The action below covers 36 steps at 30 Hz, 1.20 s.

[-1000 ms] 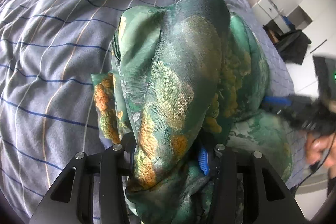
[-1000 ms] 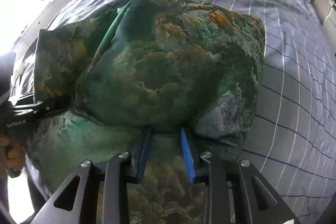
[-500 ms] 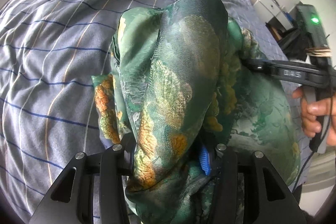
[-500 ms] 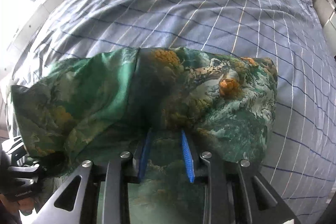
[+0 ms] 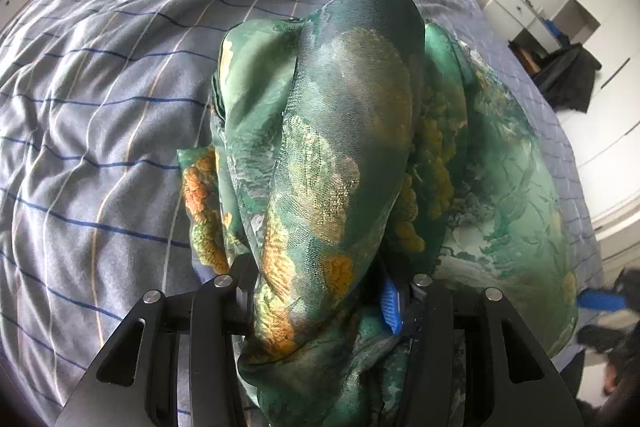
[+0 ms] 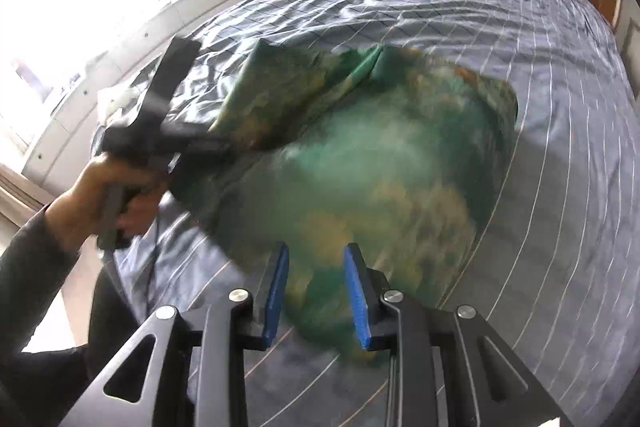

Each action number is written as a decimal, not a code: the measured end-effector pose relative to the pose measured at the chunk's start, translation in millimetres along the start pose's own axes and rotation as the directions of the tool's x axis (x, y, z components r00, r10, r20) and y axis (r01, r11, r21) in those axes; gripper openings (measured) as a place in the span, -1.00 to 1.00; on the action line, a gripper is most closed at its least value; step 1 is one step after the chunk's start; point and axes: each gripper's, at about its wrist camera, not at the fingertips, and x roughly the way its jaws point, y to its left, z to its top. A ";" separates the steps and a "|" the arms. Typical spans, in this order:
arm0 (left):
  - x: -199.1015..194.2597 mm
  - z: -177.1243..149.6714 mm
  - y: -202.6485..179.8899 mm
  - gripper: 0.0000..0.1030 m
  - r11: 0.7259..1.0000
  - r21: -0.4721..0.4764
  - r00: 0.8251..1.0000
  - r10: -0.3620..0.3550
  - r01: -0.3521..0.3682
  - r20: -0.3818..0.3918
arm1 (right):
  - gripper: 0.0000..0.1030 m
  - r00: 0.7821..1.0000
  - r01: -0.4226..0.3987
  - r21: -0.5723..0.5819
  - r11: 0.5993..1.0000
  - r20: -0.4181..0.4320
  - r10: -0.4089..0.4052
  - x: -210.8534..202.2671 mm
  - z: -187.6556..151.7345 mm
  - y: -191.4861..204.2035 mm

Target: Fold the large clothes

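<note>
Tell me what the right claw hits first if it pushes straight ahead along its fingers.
Most likely the green patterned garment lying on the bed, straight ahead of the right claw; blur leaves the depth uncertain.

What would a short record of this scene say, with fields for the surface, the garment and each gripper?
surface: striped blue-grey bed
garment: green patterned cloth, bunched up on the bed
left gripper: shut on a gathered fold of the cloth
right gripper: over the cloth's near edge; the picture is blurred, so the grip is unclear
</note>
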 end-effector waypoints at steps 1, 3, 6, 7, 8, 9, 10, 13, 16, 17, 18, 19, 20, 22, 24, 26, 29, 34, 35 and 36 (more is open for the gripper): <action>0.1 -0.1 -1.0 -0.07 1.000 0.002 1.000 0.002 -0.002 -0.001 | -0.44 1.000 0.021 0.007 1.000 0.000 -0.021 4.0 -6.6 0.7; 0.2 -0.7 -4.1 -0.06 1.000 0.011 1.000 0.011 -0.011 0.000 | -0.44 0.999 0.044 0.032 0.999 -0.010 -0.044 23.3 -18.0 -3.8; 1.0 -2.2 -8.8 -0.06 0.999 0.017 1.000 0.028 -0.028 0.005 | -0.45 0.998 0.054 0.051 0.997 -0.044 -0.052 49.9 -22.2 -11.1; 1.3 -2.1 -9.6 -0.06 0.999 0.015 1.000 0.029 -0.029 0.004 | -0.45 0.997 0.061 0.037 0.997 -0.045 -0.059 56.1 -22.8 -10.9; 1.7 -1.9 -9.7 -0.06 1.000 0.013 1.000 0.028 -0.028 0.003 | -0.45 0.997 0.063 0.034 0.997 -0.044 -0.061 59.1 -22.7 -11.1; 2.0 -1.7 -10.3 -0.06 1.000 0.009 1.000 0.027 -0.027 0.001 | -0.45 0.997 0.060 0.037 0.997 -0.042 -0.059 59.7 -22.3 -12.0; 2.2 -1.3 -10.4 -0.06 1.000 0.007 1.000 0.026 -0.026 0.000 | -0.45 0.998 0.059 0.036 0.998 -0.041 -0.057 59.9 -21.6 -12.4; -0.5 -0.9 -10.2 -0.02 1.000 0.007 1.000 0.012 -0.012 0.012 | -0.43 0.998 0.055 0.038 0.998 -0.028 -0.054 53.0 -22.5 -11.2; -15.7 -1.7 -11.5 0.16 1.000 0.001 0.998 -0.014 0.014 0.054 | -0.13 0.997 0.056 0.046 0.997 0.047 -0.058 27.4 -26.8 -5.5; -23.1 -2.1 -12.5 0.28 1.000 -0.006 0.997 -0.015 0.016 0.070 | 0.30 0.996 0.052 0.048 0.998 0.073 -0.055 19.2 -29.5 -3.8; -29.9 -2.1 -11.7 0.41 1.000 -0.015 0.996 -0.017 0.018 0.082 | 0.52 0.992 0.068 0.052 0.996 0.103 -0.073 6.7 -31.3 -0.8; -39.9 -2.6 -12.3 0.46 0.999 -0.029 0.995 -0.029 0.032 0.100 | 0.70 0.983 0.112 0.058 0.992 0.137 -0.119 -7.1 -34.8 1.8; -50.3 -3.5 -12.8 0.54 0.998 -0.037 0.992 -0.051 0.055 0.119 | 0.70 0.972 0.151 0.061 0.987 0.173 -0.160 -21.0 -39.6 3.7; -68.7 -6.0 -13.1 0.77 0.996 -0.042 0.985 -0.075 0.082 0.154 | 0.70 0.959 0.165 0.065 0.984 0.221 -0.175 -42.2 -48.1 4.9; -90.5 -10.2 -10.5 0.99 0.998 -0.047 0.978 -0.031 0.042 0.207 | 0.70 0.951 0.170 0.080 0.982 0.247 -0.185 -60.4 -57.6 1.8; -102.5 -13.2 -4.1 0.99 0.999 -0.043 0.979 0.022 -0.013 0.204 | 0.70 0.947 0.174 0.107 0.979 0.254 -0.196 -75.0 -67.8 -6.7; -107.0 -22.3 12.9 0.99 0.997 -0.061 0.989 0.058 -0.050 0.137 | 0.70 0.934 0.207 0.175 0.963 0.258 -0.247 -90.7 -88.3 -24.6; -123.3 -47.3 38.7 0.98 0.989 -0.131 0.957 0.102 -0.069 0.271 | 0.70 0.914 0.268 0.260 0.928 0.236 -0.330 -98.1 -118.1 -50.0; -124.7 -47.6 43.6 0.97 0.988 -0.143 0.958 0.088 -0.050 0.273 | 0.70 0.913 0.265 0.271 0.925 0.238 -0.331 -98.7 -123.7 -53.4; -124.8 -45.8 47.0 0.97 0.989 -0.147 0.964 0.069 -0.031 0.255 | 0.70 0.914 0.249 0.278 0.928 0.249 -0.320 -99.8 -126.8 -55.3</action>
